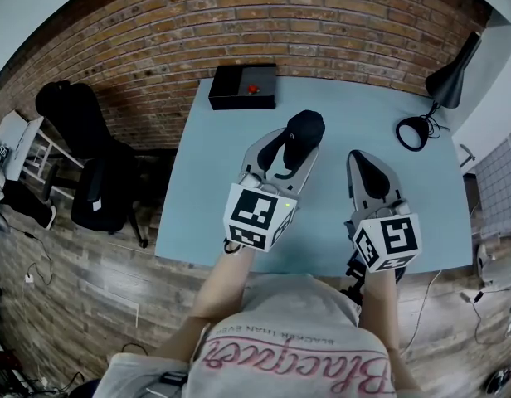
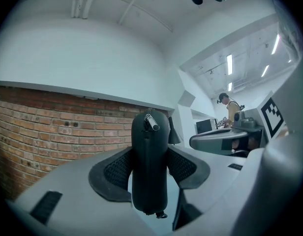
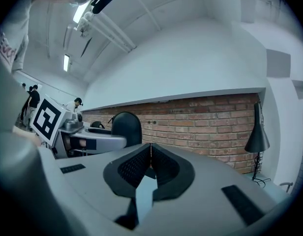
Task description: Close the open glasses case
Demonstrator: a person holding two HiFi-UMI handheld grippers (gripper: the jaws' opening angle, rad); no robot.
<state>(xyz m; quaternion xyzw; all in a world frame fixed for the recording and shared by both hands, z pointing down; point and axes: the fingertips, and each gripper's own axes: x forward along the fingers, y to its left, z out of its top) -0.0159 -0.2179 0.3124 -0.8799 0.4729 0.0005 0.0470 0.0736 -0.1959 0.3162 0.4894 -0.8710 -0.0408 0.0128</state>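
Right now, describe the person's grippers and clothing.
Both the left gripper and right gripper are pale grey, tapering shells with black textured pads lining the jaws. Each carries a white cube printed with black square markers. The person wears a short-sleeved light T-shirt with pink lettering.

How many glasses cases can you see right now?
1. The glasses case is clamped between the jaws of the left gripper, over the table. The right gripper is shut and empty.
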